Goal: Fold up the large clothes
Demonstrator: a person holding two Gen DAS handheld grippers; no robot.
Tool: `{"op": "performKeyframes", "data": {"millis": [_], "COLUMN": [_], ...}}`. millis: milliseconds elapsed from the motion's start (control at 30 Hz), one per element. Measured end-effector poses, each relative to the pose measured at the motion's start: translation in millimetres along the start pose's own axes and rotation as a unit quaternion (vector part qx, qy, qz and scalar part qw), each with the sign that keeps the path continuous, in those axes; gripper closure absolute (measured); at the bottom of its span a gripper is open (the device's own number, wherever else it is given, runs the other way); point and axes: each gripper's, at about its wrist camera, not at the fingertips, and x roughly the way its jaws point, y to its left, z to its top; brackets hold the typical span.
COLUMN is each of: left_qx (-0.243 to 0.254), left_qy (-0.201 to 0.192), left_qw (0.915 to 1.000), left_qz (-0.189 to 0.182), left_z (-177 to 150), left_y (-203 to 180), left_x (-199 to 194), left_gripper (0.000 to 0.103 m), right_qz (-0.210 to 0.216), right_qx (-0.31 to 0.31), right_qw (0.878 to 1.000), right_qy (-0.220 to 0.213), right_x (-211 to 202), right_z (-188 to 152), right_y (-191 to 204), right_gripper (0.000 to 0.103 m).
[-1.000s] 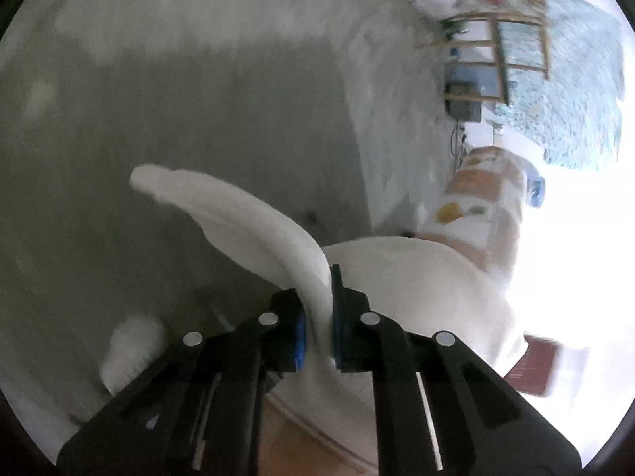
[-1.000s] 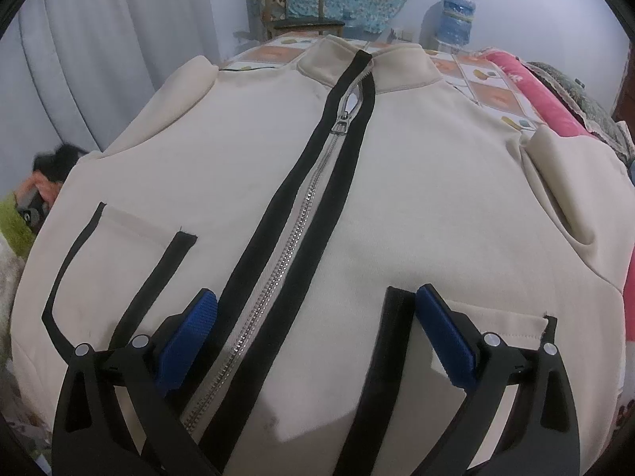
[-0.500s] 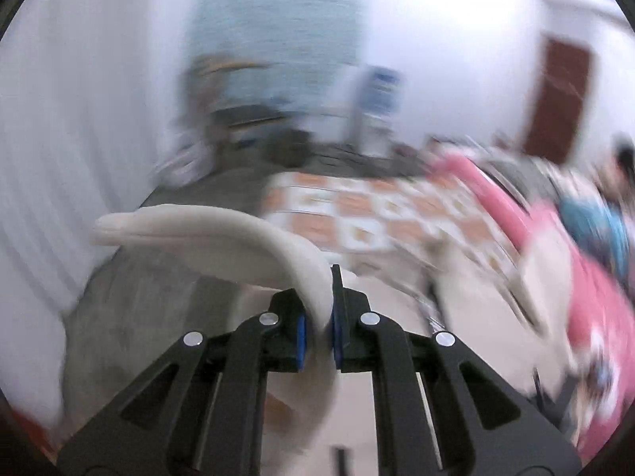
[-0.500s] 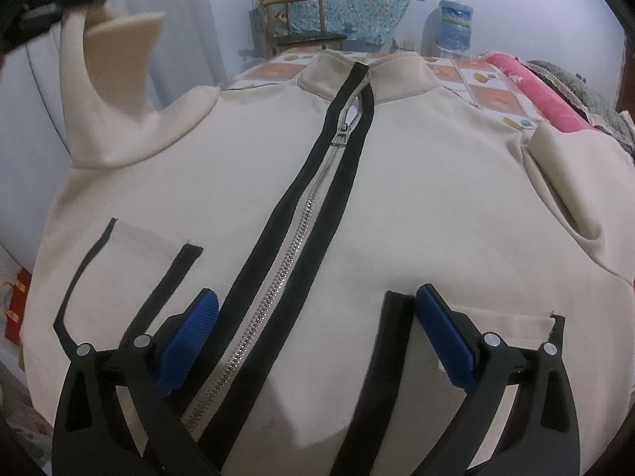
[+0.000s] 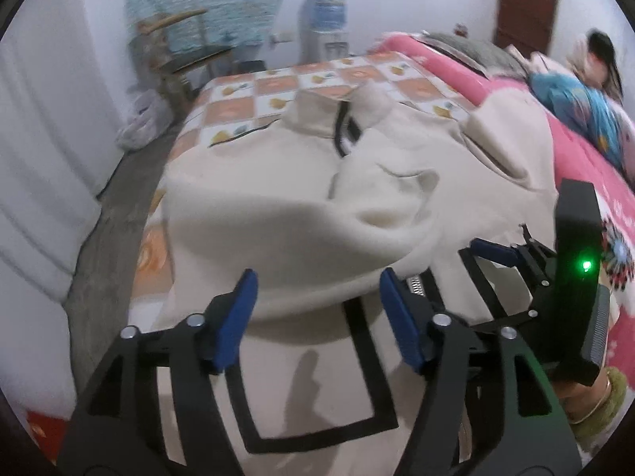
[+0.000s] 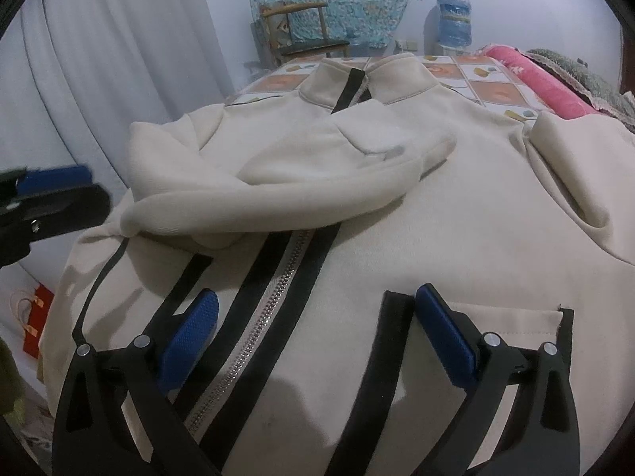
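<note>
Bedroom w/ a checkered bed sheet [image 5: 278, 87] is carrying the cream jacket [image 6: 456, 218], spread front-up, zip closed. I'm opening the left gripper [image 5: 315, 309] w/ nothing between its jaws, one sleeve [image 6: 278, 182] now lying across the chest. Right gripper [image 6: 313, 333] is hovering wide over the hem, empty; other sleeve & body folds are, I'm guessing, remaining.

No readable text, label or number anywhere in view.
</note>
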Motion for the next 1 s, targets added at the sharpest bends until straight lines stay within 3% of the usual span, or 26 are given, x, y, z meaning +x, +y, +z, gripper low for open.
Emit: {"op": "performKeyframes", "data": {"millis": [233,500,1000], "left_qx": [-0.05,-0.036,-0.089], "left_qy": [0.024,0.059,0.064], "left_qw": [0.9968,0.9936,0.9914], "left_qz": [0.057,0.09,0.072], "left_z": [-21,-39,-45], "left_y": [20,17,31], "left_x": [29,63,73], "left_gripper": [0.025,0.021,0.008], "right_qz": [0.005,0.005,0.003], "right_qx": [0.004,0.003,0.002], "right_qw": [1.0,1.0,1.0], "right_qy": [-0.003,-0.003,-0.003], "right_x": [-1,-1,-2], "right_z": [-1,-1,-1], "right_y": [-2,-2,-2], "right_gripper": [0.006,0.006,0.006]}}
